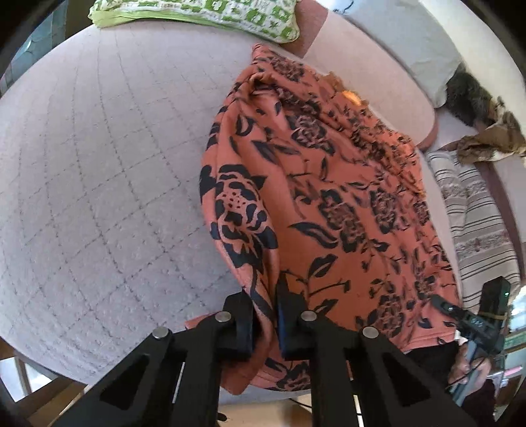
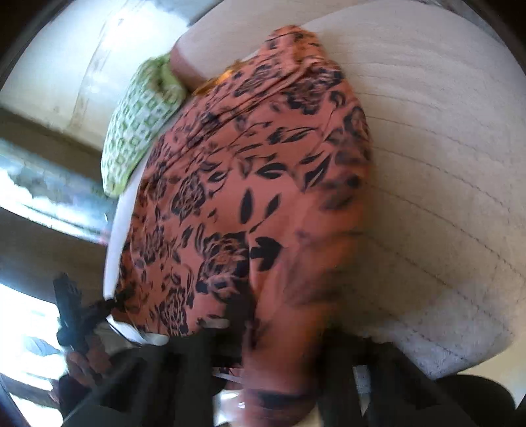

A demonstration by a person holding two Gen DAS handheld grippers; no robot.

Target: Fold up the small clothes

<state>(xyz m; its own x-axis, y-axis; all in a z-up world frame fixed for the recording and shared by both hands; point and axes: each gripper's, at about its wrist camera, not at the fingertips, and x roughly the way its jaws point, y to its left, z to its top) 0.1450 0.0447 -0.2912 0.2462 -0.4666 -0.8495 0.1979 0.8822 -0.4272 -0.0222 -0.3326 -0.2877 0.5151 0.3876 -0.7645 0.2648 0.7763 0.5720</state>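
Note:
An orange garment with a black flower print (image 1: 328, 197) lies across a quilted pale cushion (image 1: 98, 180). My left gripper (image 1: 264, 315) is shut on the garment's near edge, with cloth pinched between its black fingers (image 1: 240, 325). In the right wrist view the same garment (image 2: 250, 184) fills the middle, blurred. My right gripper (image 2: 279, 361) sits at the garment's near edge, with cloth bunched between its dark fingers. The other gripper shows in each view, at the right edge in the left wrist view (image 1: 473, 322) and at the lower left in the right wrist view (image 2: 72, 315).
A green and white patterned pillow (image 1: 203, 16) lies at the cushion's far end, also in the right wrist view (image 2: 138, 124). A striped cloth (image 1: 473, 210) and a furry brown thing (image 1: 473, 98) lie to the right. The cushion's near edge drops to a wooden floor (image 1: 279, 410).

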